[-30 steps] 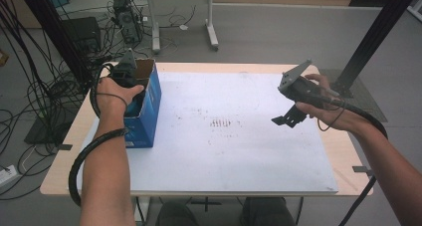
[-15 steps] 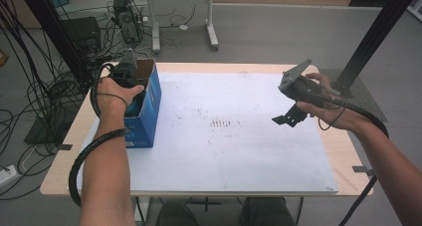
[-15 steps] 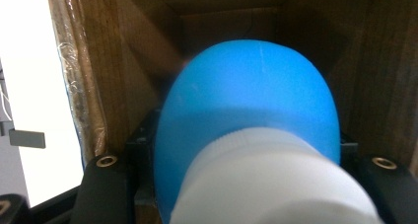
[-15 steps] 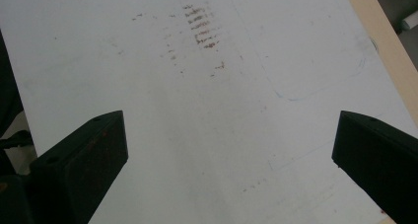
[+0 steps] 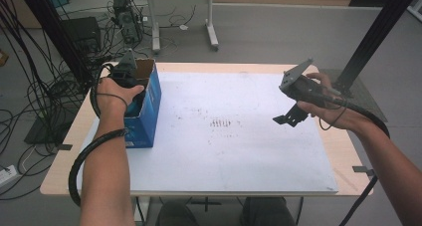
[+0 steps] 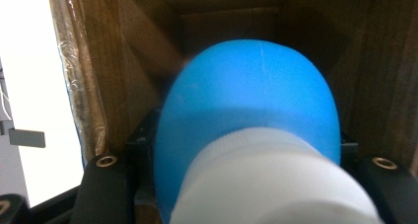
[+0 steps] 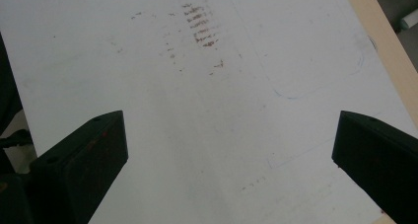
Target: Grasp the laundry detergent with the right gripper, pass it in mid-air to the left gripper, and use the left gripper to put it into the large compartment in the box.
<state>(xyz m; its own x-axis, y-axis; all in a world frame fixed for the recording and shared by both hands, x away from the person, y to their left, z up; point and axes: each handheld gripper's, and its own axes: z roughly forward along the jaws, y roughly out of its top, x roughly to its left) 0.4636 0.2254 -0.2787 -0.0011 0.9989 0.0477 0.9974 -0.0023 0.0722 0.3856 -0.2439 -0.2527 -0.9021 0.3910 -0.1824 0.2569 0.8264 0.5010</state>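
Nothing has shifted over the last second — both hands sit where they were, which reads as a pause at the point of setting down rather than a move under way. The left gripper [image 5: 130, 79] stays plunged into the open top of the blue cardboard box [image 5: 147, 111] at the table's left edge, toward the far corner, and its own view shows the jaws clamped on a blue bottle with a white cap [image 6: 249, 115], the brown inner walls of the box close around it. So the bottle is inside the box and not yet let go; the likely next step is to open those jaws and lift out straight, so the bottle isn't dragged up along the cardboard. The right gripper [image 5: 288, 117] still hangs above the white sheet [image 5: 239, 161] near the table's right edge, its jaws spread wide with nothing between them — idle, and well apart from the box.
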